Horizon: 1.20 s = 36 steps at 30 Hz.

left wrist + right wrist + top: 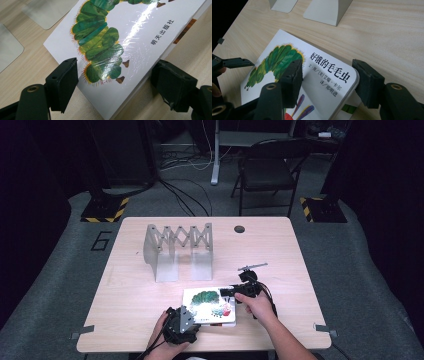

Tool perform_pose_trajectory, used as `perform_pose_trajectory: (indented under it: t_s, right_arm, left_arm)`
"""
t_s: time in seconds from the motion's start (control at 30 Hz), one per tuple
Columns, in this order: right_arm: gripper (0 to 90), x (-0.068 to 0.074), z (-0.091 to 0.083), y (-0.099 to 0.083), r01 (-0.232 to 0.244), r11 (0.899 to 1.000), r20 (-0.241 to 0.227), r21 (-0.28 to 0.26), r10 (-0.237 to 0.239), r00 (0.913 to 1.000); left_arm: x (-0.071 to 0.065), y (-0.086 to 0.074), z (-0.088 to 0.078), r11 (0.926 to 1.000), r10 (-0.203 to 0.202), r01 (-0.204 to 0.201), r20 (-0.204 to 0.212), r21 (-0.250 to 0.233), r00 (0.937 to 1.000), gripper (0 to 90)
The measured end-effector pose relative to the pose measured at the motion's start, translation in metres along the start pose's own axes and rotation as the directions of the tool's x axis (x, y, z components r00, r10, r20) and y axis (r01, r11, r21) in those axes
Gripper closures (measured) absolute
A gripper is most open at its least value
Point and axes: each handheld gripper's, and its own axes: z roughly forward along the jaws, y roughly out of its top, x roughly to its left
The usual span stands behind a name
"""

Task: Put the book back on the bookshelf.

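— How are the jaws sitting right now?

— Both pairs are standing wide open. The left gripper (113, 86) is straddling one corner of the picture book (125, 47): one jaw is resting over the cover's edge near the caterpillar's tail, the other is sitting just off the page edge. The right gripper (328, 83) is framing the rounded corner by the title, one jaw over the cover, the other just outside it. Neither is gripping anything yet.

— So what is making this pick-up go well?

— I'd judge the glossy cover is going to be slippery, so each outer jaw should be sliding under the board edge before closing, and both should be closing together so the book (210, 306) isn't pivoting on the tabletop (140, 295).

— And beyond the jaws?

— Ahead of both grippers, the grey accordion book rack (178, 249) is standing well apart, probably where the book is heading.

— Anything hard to read?

— The corner between the left jaws is running out of frame, and I cannot tell whether the jaws over the cover are touching it or hovering. In the high view, the hands are covering the book's near edge.
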Motion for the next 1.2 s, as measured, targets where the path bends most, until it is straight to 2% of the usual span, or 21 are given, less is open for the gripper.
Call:
perform_pose_trajectory:
  t_s: [0.2, 0.27, 0.57, 0.83, 0.93, 0.97, 1.1, 1.2]
  right_arm:
    - [43.0, -0.005, 0.003, -0.001, -0.025, 1.000, -0.011, 0.016, 0.025, 0.9996]
    - [42.9, -0.007, 0.004, -0.002, -0.034, 0.999, -0.013, 0.022, 0.035, 0.9993]
    - [42.9, -0.011, 0.007, -0.003, -0.048, 0.998, -0.020, 0.027, 0.048, 0.9986]
    - [44.0, -0.013, 0.007, -0.004, -0.047, 0.999, -0.026, 0.023, 0.048, 0.9985]
    - [44.4, -0.013, 0.007, -0.004, -0.051, 0.998, -0.033, 0.026, 0.052, 0.9981]
    - [44.7, -0.013, 0.007, -0.004, -0.052, 0.998, -0.037, 0.027, 0.053, 0.9979]
    - [47.3, -0.012, 0.007, -0.005, -0.049, 0.999, -0.024, 0.023, 0.049, 0.9985]
    - [47.2, -0.013, 0.007, -0.005, -0.051, 0.998, -0.026, 0.022, 0.052, 0.9983]
  left_arm:
    - [-0.001, 0.000, 0.000, 0.9999, 0.011, -0.011, -0.016, -0.001, 0.9998, 21.5]
    - [-0.001, 0.000, 0.000, 0.9999, 0.014, -0.014, -0.003, 0.002, 0.9999, 20.9]
    - [-0.001, 0.000, 0.000, 0.9998, 0.021, -0.021, -0.002, 0.000, 0.9998, 20.3]
    - [0.000, 0.002, -0.002, 0.9993, 0.024, -0.024, 0.006, 0.027, 0.9997, 20.4]
    - [-0.001, 0.002, -0.003, 0.9990, 0.028, -0.028, -0.008, 0.035, 0.9996, 20.9]
    - [0.000, 0.003, -0.004, 0.9985, 0.030, -0.030, 0.011, 0.046, 0.9995, 21.2]
    - [0.004, 0.003, -0.008, 0.9986, -0.015, 0.013, 0.047, 0.052, 0.9988, 25.8]
    - [0.008, 0.004, -0.013, 0.9986, -0.037, 0.035, 0.055, 0.039, 0.9978, 25.9]
